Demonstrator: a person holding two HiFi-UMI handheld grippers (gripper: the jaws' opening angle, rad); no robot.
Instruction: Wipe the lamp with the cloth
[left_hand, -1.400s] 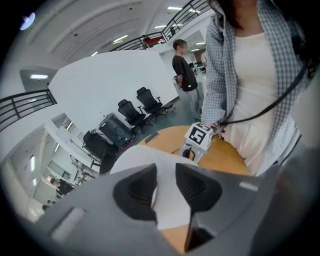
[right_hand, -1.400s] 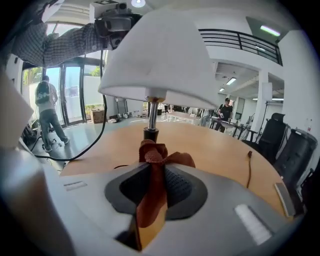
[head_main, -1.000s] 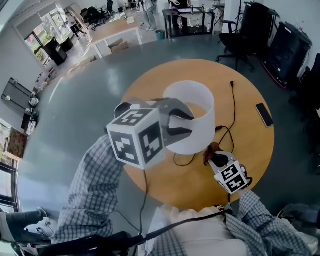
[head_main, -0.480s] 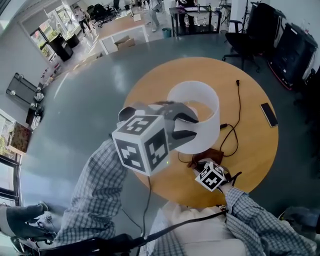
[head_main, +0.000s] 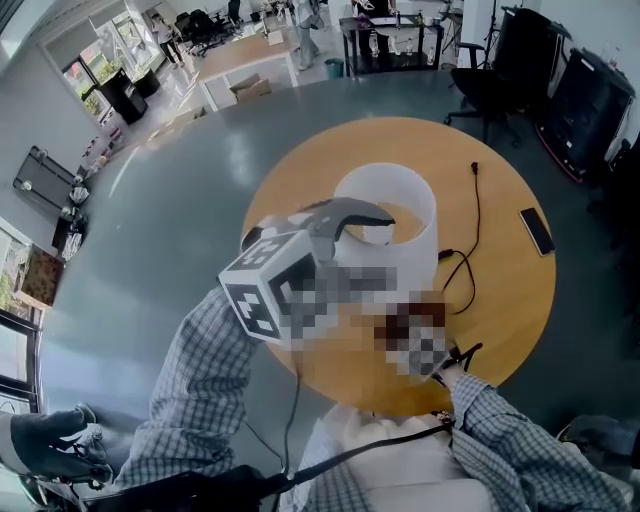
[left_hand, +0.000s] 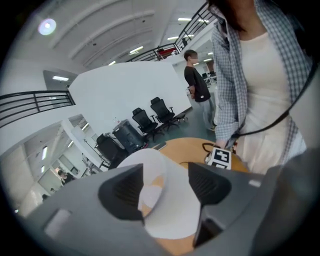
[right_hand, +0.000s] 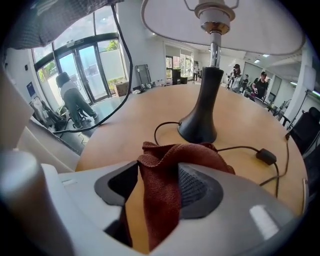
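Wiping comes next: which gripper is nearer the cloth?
Right. The right gripper straddles the cloth, its jaws just opened around it; the left gripper, jaws also just opened, brackets the lampshade rim.

Flat black phone (head_main: 537, 230) lying near the right edge of the round wooden table (head_main: 500, 300), black office chair (head_main: 478, 88) parked on the floor beyond it.

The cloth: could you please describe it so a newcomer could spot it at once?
On the round wooden table stands a white-shaded lamp. Beside its black base the cloth lies bunched, between the jaws of the right gripper, which have just opened. It is the only soft, rust-red thing among black cables.
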